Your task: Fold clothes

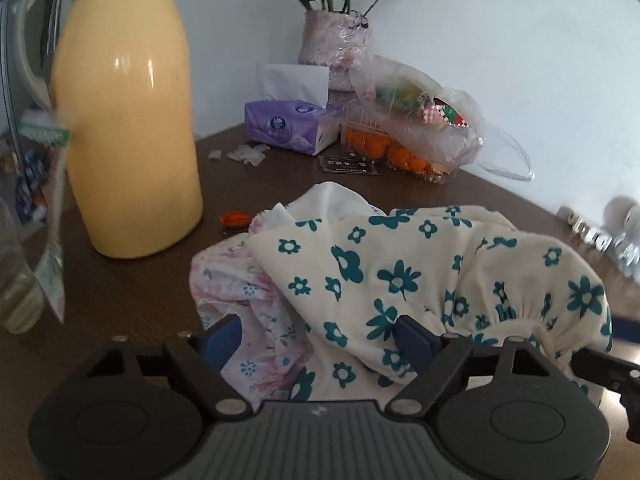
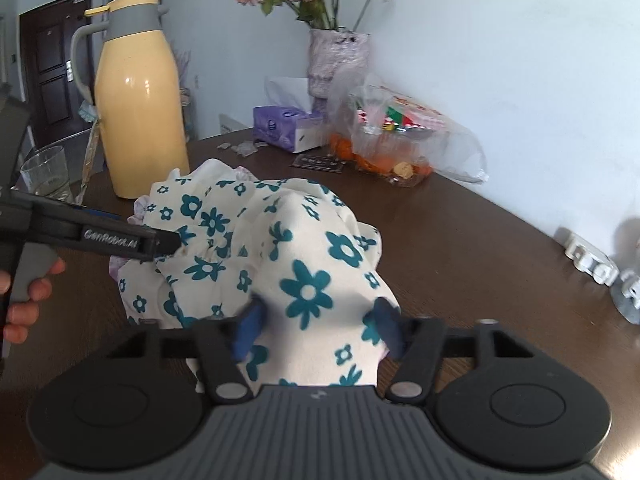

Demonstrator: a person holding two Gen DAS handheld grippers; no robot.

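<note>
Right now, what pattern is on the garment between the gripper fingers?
Cream cloth printed with teal flowers, shown best in the right wrist view.

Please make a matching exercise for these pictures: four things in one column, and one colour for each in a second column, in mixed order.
Things:
1. flask
2. tissue pack
3. table
4. garment

Colours:
a. cream with teal flowers
b. dark brown
c. yellow with a grey top
d. purple

Pairs: 1-c, 2-d, 3-b, 4-a
</note>
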